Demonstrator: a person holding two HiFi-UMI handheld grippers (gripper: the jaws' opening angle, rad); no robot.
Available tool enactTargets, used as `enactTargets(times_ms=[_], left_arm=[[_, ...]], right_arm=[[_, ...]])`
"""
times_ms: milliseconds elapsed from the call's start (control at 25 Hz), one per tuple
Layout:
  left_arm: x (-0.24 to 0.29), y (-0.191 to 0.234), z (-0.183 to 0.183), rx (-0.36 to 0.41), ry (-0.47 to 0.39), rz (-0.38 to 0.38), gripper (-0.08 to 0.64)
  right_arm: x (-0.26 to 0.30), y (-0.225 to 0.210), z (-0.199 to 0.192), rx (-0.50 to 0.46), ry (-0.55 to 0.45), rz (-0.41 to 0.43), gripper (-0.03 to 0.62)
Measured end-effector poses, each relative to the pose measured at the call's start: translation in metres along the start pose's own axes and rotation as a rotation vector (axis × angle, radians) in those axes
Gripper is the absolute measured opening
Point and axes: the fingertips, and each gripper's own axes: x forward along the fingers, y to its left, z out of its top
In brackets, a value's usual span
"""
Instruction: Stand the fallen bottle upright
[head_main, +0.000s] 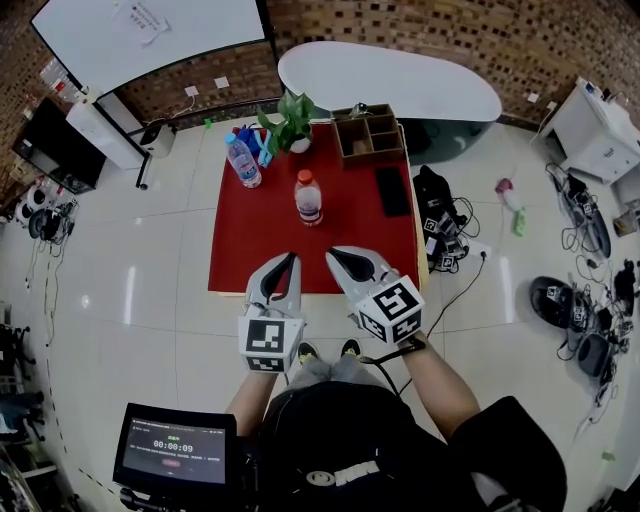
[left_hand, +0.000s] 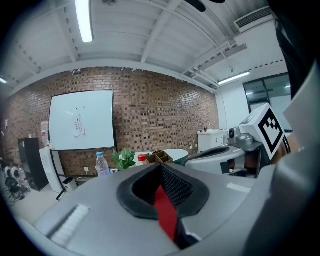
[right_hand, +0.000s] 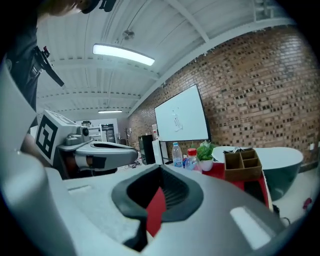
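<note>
A clear bottle with a red cap (head_main: 308, 197) stands upright near the middle of the red table (head_main: 250, 250). It also shows small and far off in the left gripper view (left_hand: 142, 159) and in the right gripper view (right_hand: 192, 159). A second bottle with a blue cap (head_main: 243, 160) stands upright at the table's back left. My left gripper (head_main: 290, 260) and right gripper (head_main: 334, 254) hover side by side over the table's near edge, well short of both bottles. Both are shut with nothing between the jaws, as the left gripper (left_hand: 161, 167) and right gripper (right_hand: 160, 175) views confirm.
A potted plant (head_main: 293, 120) and a wooden organiser box (head_main: 369, 133) sit along the table's back edge, and a flat black object (head_main: 392, 190) lies at the right. A white oval table (head_main: 390, 80) stands behind. Cables and gear (head_main: 440, 235) lie on the floor at right.
</note>
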Motion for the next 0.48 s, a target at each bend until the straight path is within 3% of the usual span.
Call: enactTargets(times_ms=[160, 480], left_arm=[[-0.003, -0.009, -0.005, 0.015, 0.019, 0.013, 0.002], [-0.015, -0.018, -0.009, 0.017, 0.014, -0.024, 0.002]], right_arm=[[-0.006, 0.004, -0.004, 0.041, -0.026, 0.042, 0.003], [-0.021, 0.021, -0.002, 0.077, -0.044, 0.041, 0.003]])
